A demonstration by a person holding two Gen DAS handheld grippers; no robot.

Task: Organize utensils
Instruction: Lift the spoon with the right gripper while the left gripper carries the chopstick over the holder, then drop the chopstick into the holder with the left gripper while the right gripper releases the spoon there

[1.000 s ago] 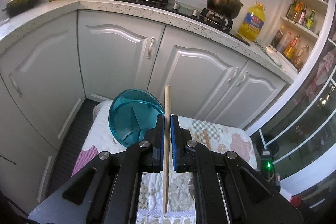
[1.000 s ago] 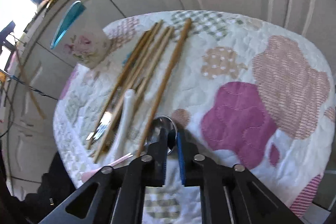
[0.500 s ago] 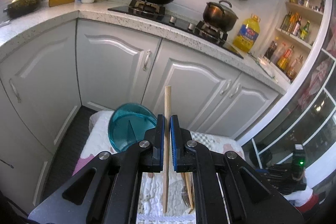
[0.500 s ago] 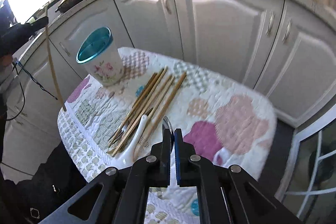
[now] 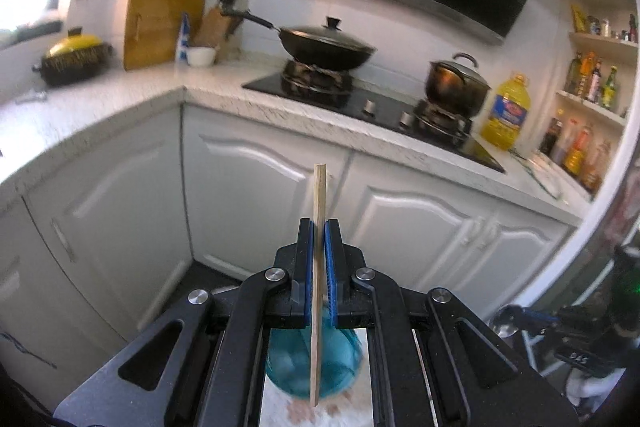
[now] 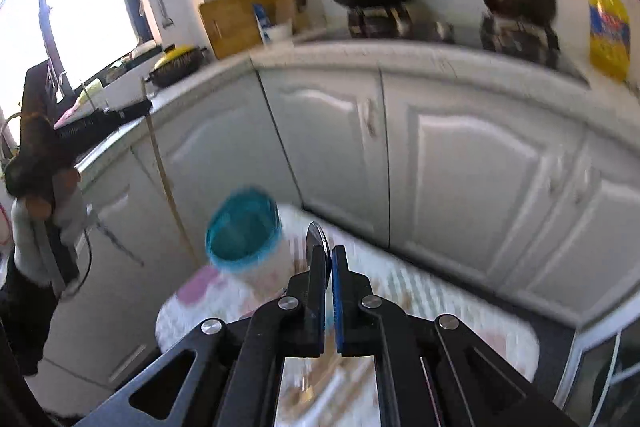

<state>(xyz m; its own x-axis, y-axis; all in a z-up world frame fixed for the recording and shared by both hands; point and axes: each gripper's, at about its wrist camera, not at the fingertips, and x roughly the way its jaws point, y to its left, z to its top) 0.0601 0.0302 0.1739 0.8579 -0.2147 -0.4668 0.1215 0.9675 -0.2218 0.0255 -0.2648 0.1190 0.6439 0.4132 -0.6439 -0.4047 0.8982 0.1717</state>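
Left wrist view: the left gripper (image 5: 319, 259) is clamped on one upright wooden chopstick (image 5: 319, 227), its lower tip hanging over the open teal-rimmed utensil holder (image 5: 348, 367) directly below; it looks ready to drop in, not yet released

Right wrist view, blurred: the right gripper (image 6: 328, 267) is closed nearly tight on a metal spoon (image 6: 316, 233), lifted near the holder. The quilted table (image 6: 460, 311) lies below; whether utensils remain on it is unclear

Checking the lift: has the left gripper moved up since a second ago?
Yes. The left gripper, shut on the chopstick, rose: the holder dropped below its fingers, and the stove sits lower in view.
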